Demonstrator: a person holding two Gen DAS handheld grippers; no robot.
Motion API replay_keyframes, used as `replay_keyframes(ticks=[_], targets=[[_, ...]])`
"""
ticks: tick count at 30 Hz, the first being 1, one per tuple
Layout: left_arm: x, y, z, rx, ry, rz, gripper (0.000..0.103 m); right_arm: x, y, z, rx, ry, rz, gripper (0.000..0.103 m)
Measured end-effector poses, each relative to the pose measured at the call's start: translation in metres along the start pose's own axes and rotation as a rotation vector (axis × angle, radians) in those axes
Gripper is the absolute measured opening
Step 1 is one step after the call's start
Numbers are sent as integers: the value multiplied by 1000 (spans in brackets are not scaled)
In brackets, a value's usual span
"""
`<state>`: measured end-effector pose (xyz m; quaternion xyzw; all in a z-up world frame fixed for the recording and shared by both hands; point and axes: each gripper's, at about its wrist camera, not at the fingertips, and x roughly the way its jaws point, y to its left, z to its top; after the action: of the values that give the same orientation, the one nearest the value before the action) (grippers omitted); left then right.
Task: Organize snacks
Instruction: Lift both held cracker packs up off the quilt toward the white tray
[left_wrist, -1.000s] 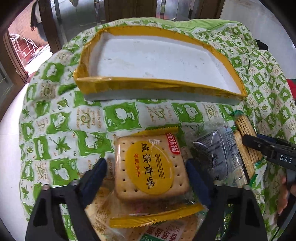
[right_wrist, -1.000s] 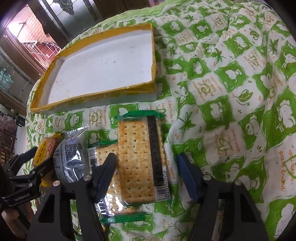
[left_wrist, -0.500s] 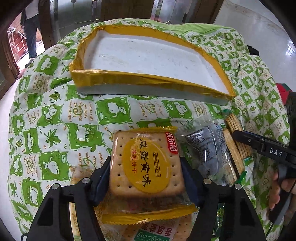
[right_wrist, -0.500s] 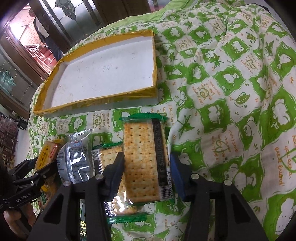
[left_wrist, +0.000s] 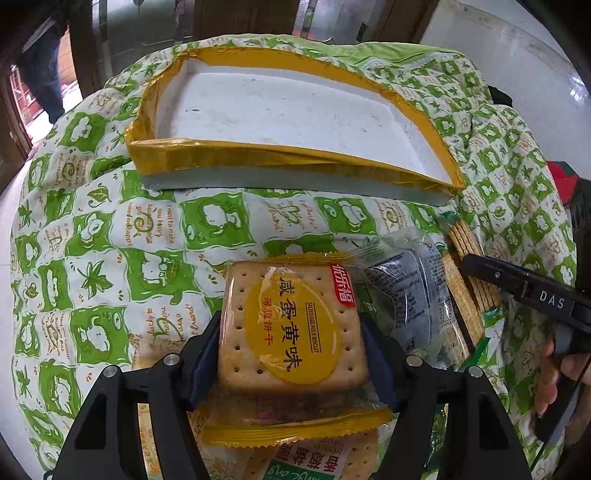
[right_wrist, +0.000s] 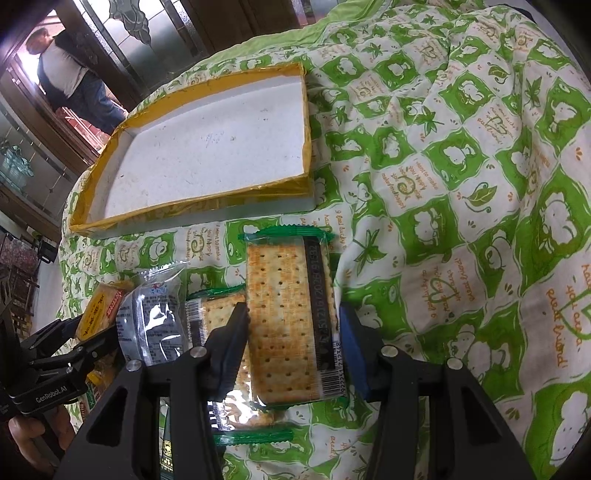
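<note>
Left wrist view first: we see a tabletop draped in a green-and-white patterned cloth (left_wrist: 110, 236), and on its far half a shallow white tray with a yellow-taped rim (left_wrist: 291, 151), nothing lying in it. Nearer to us sits the cluster of snacks. Our left tool (left_wrist: 291, 347) is clenched on the salted egg yolk biscuit packet (left_wrist: 291, 328), a yellow-wrapped square cracker pack; both blue pads press its left and right edges. Under it lies another biscuit pack with a green label (left_wrist: 295, 461), only partly visible. Just to the right we find a clear packet with dark contents (left_wrist: 410, 295), and beyond it the stacked crackers beside the other tool's black finger.

From the right wrist view, our right tool (right_wrist: 293, 339) is clenched on the long cracker packet with green ends (right_wrist: 291, 317), one pad at each long side. A second green-ended cracker pack (right_wrist: 218, 310) lies partly beneath it to the left, touching it. Farther left the clear packet (right_wrist: 155, 325) stands against the left tool's fingers, with the yellow packet behind it. A person's fingers (right_wrist: 33, 439) wrap the left tool's handle. A person stands in the background doorway (right_wrist: 70, 81).
</note>
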<state>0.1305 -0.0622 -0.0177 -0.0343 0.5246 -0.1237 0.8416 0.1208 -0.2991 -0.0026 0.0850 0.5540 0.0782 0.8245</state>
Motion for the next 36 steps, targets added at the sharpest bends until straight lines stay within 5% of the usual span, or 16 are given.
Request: replay_keyframes(ticks=[36], targets=[[-49,-4,20,-59,-106,-164,72,-35,-1,1,33,-109,94,47]])
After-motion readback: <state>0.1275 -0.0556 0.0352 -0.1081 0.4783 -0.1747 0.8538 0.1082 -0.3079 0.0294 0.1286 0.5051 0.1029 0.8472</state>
